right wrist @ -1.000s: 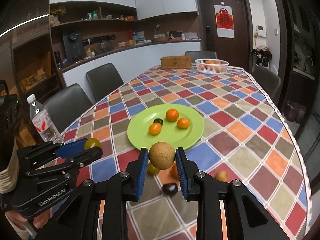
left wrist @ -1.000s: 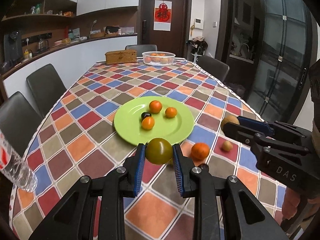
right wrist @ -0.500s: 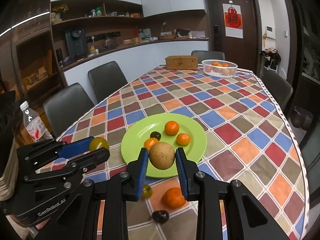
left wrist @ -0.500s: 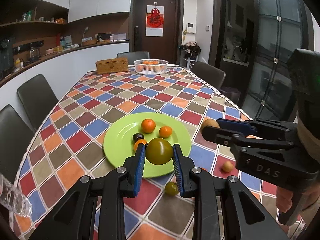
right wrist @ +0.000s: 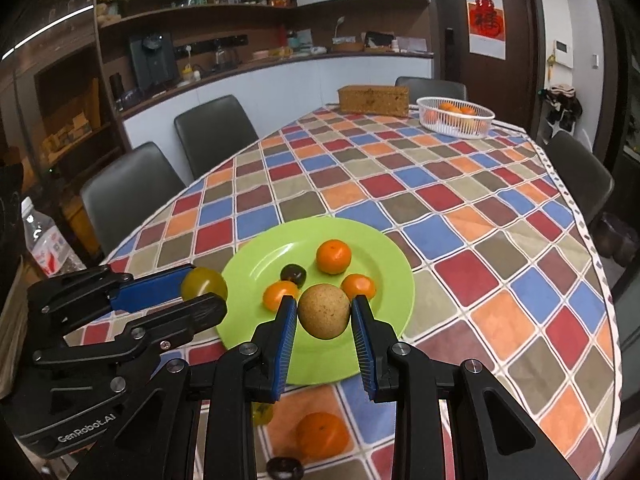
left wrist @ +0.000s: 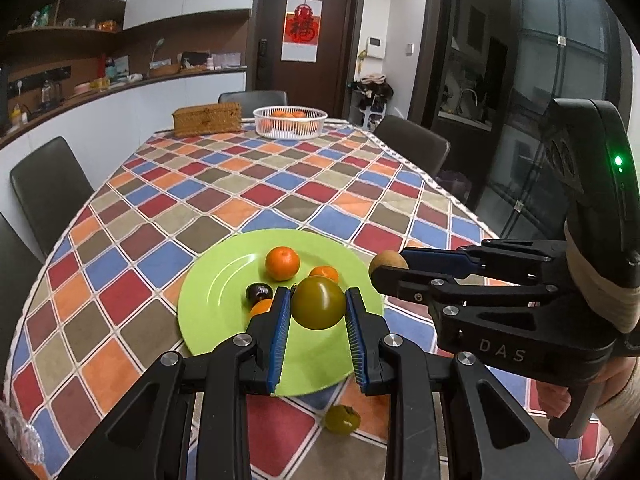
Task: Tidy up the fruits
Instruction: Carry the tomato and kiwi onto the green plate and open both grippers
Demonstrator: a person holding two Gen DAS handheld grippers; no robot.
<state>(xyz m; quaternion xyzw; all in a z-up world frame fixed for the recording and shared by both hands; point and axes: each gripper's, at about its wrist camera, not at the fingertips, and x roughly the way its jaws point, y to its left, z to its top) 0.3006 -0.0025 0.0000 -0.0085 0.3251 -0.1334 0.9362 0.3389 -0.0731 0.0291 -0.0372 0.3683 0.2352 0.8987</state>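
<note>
A long table (left wrist: 280, 184) under a checked cloth, a white basket (left wrist: 290, 122) of oranges and a brown woven box (left wrist: 207, 119) at the far end. Nearer, a green plate (left wrist: 224, 304) with two bigger oranges, one small orange and a dark plum (left wrist: 259, 293) on it.

Left gripper (left wrist: 318, 310) clamped on a round green fruit (left wrist: 319, 302), held just over the near side of the plate. Right gripper (right wrist: 324, 314) clamped on a tan speckled fruit (right wrist: 324, 310), also over the near part of the plate, right beside the small oranges.

On the cloth, close by: an orange (right wrist: 322, 434), a small green fruit (left wrist: 342, 419), a dark plum (right wrist: 285, 469).

A second ago, both fruits hung over the cloth, short of the plate; now over the plate. Same tight hold on each.
</note>
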